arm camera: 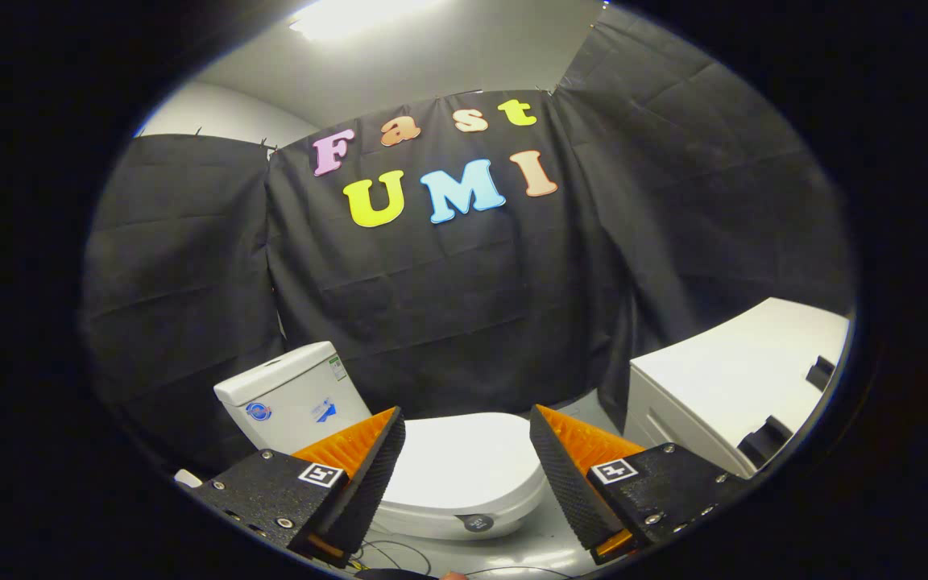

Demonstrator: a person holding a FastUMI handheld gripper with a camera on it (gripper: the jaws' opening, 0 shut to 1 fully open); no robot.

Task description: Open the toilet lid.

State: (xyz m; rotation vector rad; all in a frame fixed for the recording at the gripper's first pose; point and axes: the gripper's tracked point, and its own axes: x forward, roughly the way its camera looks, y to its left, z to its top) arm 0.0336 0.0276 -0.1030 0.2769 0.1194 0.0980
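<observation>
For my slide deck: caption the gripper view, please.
Open claw poised above the closed toilet lid, tank behind it.

The gripper (pixel 467 439) is held above and short of the toilet, its two fingers spread wide apart with nothing between them but open air. Seen through that gap, the white toilet lid (pixel 464 467) lies flat and closed on the bowl, a small dark round button (pixel 478 523) at its front edge. Behind the lid the white cistern (pixel 291 399) stands against the black cloth wall (pixel 448 322), with small stickers on its front. To the right of the toilet, apart from it, is a white cabinet (pixel 734 379) with dark handles. Thin cables (pixel 391 556) lie on the floor just before the bowl.
</observation>
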